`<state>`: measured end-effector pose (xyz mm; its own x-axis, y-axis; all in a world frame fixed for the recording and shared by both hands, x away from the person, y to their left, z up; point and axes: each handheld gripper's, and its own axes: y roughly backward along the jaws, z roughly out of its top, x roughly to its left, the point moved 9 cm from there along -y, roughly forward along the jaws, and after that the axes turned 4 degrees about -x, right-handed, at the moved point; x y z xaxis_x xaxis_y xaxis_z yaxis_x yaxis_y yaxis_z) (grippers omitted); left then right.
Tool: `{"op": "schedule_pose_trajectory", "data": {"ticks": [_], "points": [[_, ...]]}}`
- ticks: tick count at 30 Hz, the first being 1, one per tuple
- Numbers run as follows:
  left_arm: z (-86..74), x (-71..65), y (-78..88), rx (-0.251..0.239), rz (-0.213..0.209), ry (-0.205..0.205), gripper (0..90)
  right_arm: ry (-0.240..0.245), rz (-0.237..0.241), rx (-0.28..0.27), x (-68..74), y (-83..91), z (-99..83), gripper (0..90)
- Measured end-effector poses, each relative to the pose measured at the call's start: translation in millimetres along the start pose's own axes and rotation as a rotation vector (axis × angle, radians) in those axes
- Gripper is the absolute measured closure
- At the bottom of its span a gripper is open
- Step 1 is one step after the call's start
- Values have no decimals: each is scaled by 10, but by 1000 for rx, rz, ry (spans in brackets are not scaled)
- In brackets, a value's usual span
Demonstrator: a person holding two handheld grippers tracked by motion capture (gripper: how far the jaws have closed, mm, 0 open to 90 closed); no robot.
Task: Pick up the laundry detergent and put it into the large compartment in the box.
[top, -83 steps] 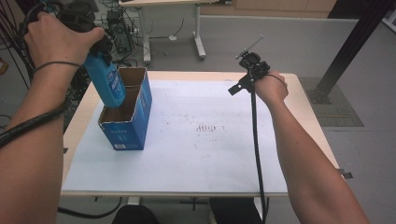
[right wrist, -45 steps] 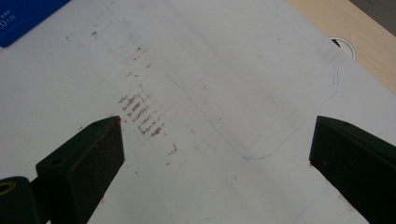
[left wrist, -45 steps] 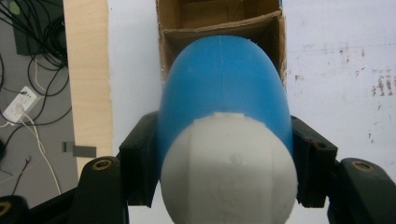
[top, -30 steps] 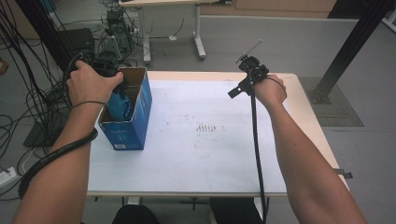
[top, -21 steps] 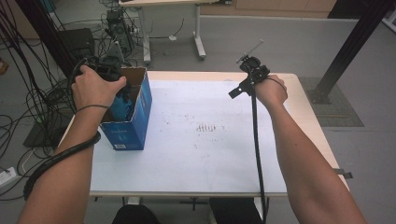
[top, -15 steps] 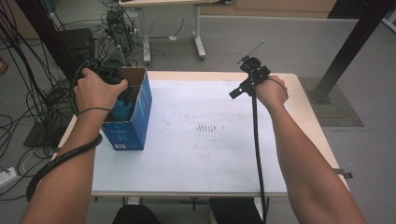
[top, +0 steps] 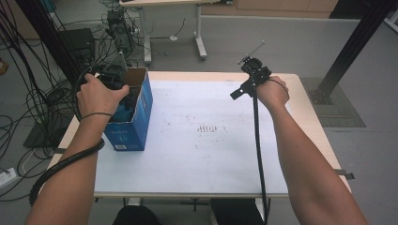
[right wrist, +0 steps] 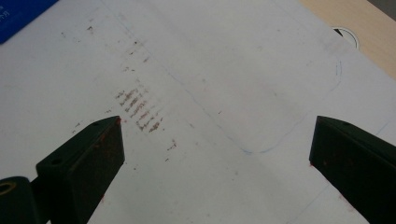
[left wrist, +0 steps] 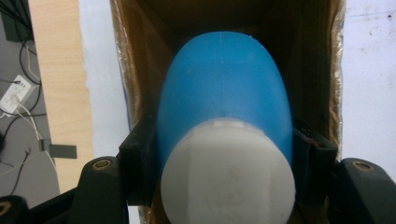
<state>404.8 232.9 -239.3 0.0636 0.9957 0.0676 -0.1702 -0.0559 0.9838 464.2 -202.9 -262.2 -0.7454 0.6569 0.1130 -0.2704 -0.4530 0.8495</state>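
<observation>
Down inside the blue carton point(top: 130, 123), left tongs point(left wrist: 224, 154) clamped on a label-less blue bottle point(left wrist: 224, 102); right tongs point(right wrist: 215, 140) agape, empty.

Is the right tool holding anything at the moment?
No. In its own view the right tool has its jaws wide apart over the white sheet, with nothing between them.

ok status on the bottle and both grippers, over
Left gripper shut on blue bottle, bottle partway inside cardboard box. Right gripper open, empty, above the white sheet. Nothing in the way.
</observation>
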Motion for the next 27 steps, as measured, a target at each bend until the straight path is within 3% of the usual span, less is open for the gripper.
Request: {"op": "schedule_pose_trajectory", "data": {"ticks": [14, 27], "points": [[-22, -9, -130, 21, 5, -15, 378, -5, 2, -4, -13, -10, -12, 32], [-12, -54, -137, 21, 17, -23, 377, -7, 5, 0, -6, -31, -10, 32]]}}
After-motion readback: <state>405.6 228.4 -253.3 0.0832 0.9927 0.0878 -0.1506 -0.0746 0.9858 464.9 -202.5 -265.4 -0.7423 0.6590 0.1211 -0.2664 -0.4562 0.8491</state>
